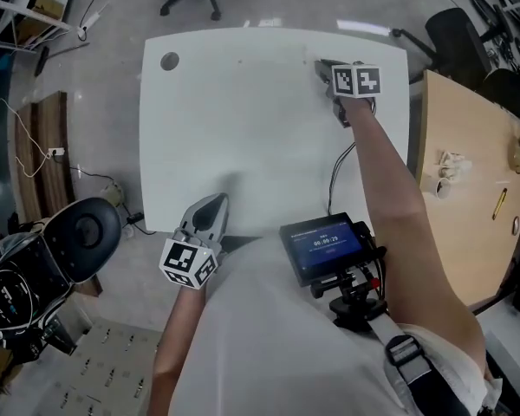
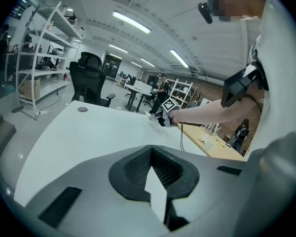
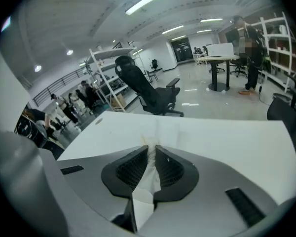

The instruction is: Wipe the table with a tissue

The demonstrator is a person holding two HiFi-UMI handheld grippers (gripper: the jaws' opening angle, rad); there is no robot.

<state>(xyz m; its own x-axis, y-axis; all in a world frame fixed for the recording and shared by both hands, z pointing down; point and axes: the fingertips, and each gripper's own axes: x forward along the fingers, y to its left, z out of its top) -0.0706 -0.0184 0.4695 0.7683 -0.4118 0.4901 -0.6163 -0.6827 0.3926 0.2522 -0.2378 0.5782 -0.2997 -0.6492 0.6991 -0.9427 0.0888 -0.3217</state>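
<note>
White tissue (image 3: 147, 177) is clamped in my right gripper (image 3: 151, 148) at the table's (image 1: 243, 120) far right corner. Left gripper (image 1: 217, 200): closed, empty, at near edge. Chair (image 3: 153, 93) beyond.

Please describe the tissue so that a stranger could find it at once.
Start at the white table and go toward its far right corner, where the right tool reaches. The tissue is the crumpled white paper pinched between its jaws; the left tool holds nothing.
</note>
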